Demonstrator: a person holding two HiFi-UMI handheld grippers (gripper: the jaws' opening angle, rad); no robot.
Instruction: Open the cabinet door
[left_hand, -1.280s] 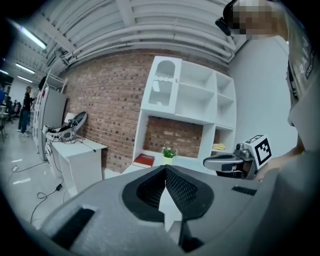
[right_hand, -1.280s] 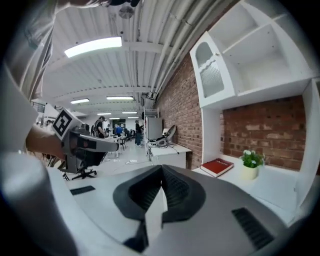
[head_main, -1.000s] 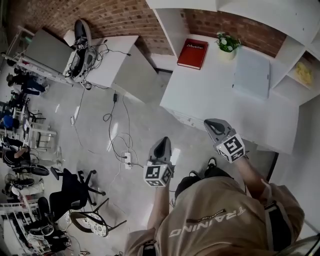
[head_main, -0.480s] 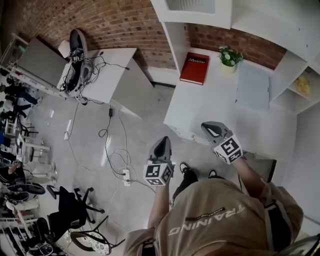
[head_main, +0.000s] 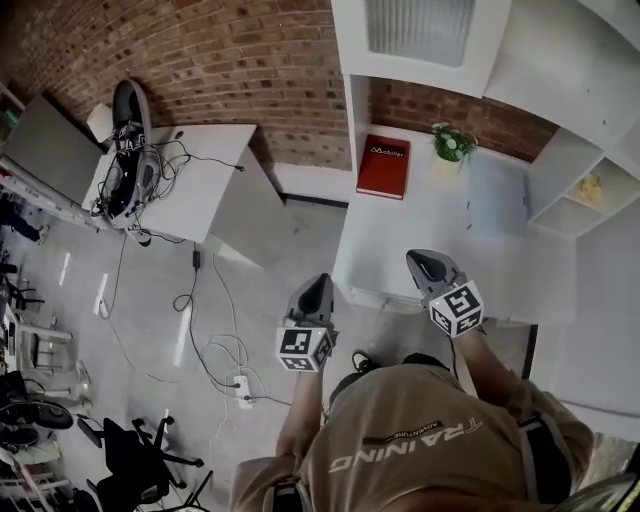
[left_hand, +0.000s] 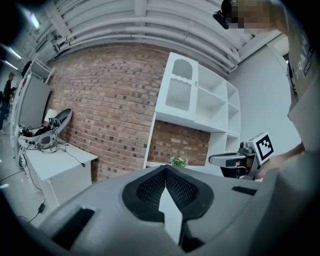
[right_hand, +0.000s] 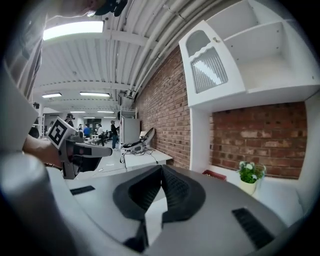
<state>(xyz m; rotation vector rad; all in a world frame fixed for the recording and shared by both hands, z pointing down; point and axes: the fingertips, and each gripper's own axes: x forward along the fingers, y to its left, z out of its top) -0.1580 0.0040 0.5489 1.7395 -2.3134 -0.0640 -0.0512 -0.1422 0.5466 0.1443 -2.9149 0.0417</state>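
The white, ribbed-glass cabinet door (head_main: 420, 30) stands upright, facing the room. The left gripper (head_main: 317, 284) and right gripper (head_main: 425, 262) — both pinched together, empty — have come nearer.

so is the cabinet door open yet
No, in the left gripper view the cabinet door sits flat and shut, with no gap along its edges.

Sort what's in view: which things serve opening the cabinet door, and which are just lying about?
For the job: cabinet door, closed; left gripper and right gripper, both shut and empty.
Lying about: red book; potted plant; cluttered desk; office chair.
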